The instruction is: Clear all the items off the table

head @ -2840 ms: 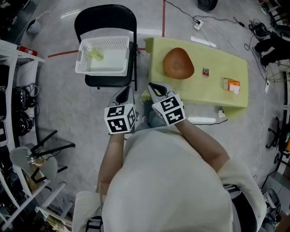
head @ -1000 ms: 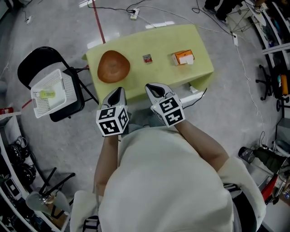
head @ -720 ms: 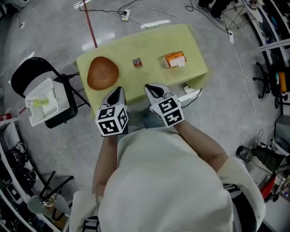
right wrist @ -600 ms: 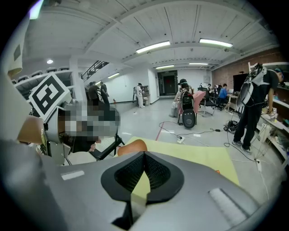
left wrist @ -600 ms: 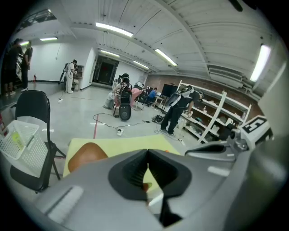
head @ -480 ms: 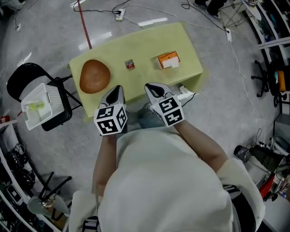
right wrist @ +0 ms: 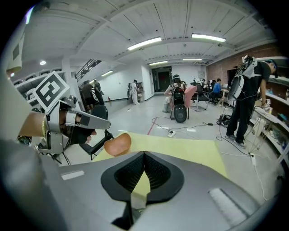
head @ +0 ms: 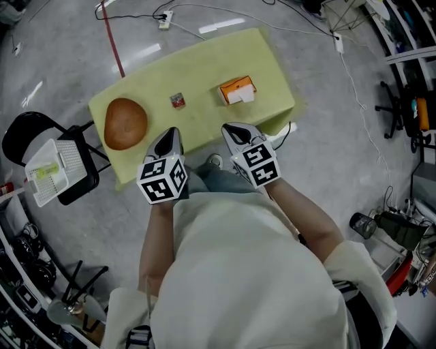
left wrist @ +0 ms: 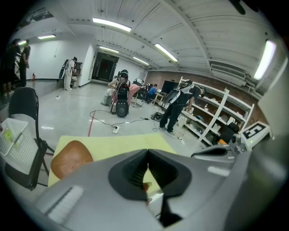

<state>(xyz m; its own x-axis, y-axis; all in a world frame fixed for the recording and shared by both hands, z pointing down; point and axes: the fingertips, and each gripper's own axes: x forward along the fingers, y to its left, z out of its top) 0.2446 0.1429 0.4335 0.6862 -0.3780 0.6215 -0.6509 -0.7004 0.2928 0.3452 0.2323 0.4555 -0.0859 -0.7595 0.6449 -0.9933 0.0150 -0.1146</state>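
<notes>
left hand-held gripper point(head: 172, 133), right hand-held gripper point(head: 231, 129): pressed together, empty | tip: open wide before reaching bowl point(head: 125, 123) just ahead

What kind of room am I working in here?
Probably a lab or workshop hall: concrete floor with a power strip lying on it, open shelving along the wall, and several people in the background.

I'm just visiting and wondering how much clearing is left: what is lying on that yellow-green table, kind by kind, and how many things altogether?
Brown bowl: 1
Small reddish object: 1
Orange and white box: 1
Total: 3
</notes>
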